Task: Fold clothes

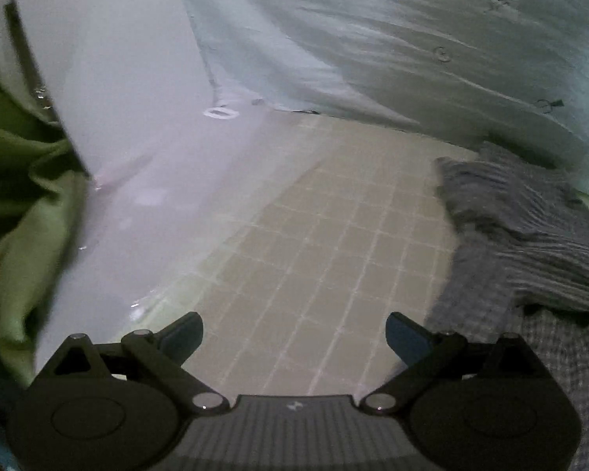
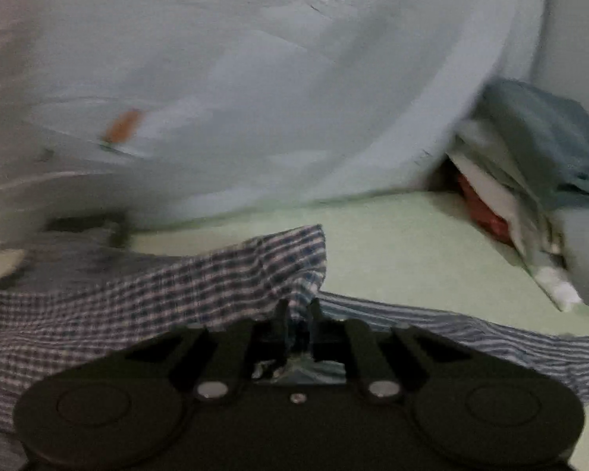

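Biggest thing in both views is the pale blue sheet (image 1: 373, 39) with little orange carrot prints, draped across the whole top from about 10 to 2 o'clock; in the right wrist view it's blurry but it's the same light fabric (image 2: 255, 78).

Under it in the left wrist view there's a beige mat with a grid pattern (image 1: 314, 255) running through the middle, a smooth white surface (image 1: 117, 137) at 10 o'clock, and a green cloth (image 1: 15, 196) bunched at 9 o'clock. A grey ribbed garment (image 1: 530, 227) lies crumpled at 3 o'clock.

The right wrist view shows a light green bed surface (image 2: 412, 243), with a heap of folded bluish and white clothes (image 2: 538, 165) at 2 o'clock, something red tucked under it.

The checked shirt (image 2: 157, 294), blue and white, spreads from 9 o'clock to the centre, and a striped part of it trails off toward 4 o'clock.

The right gripper (image 2: 298, 314) is nearly closed with a bunch of that checked shirt pinched between its fingers, lifted into a peak.

The left gripper (image 1: 294, 333) is spread wide over the mat with nothing in it.
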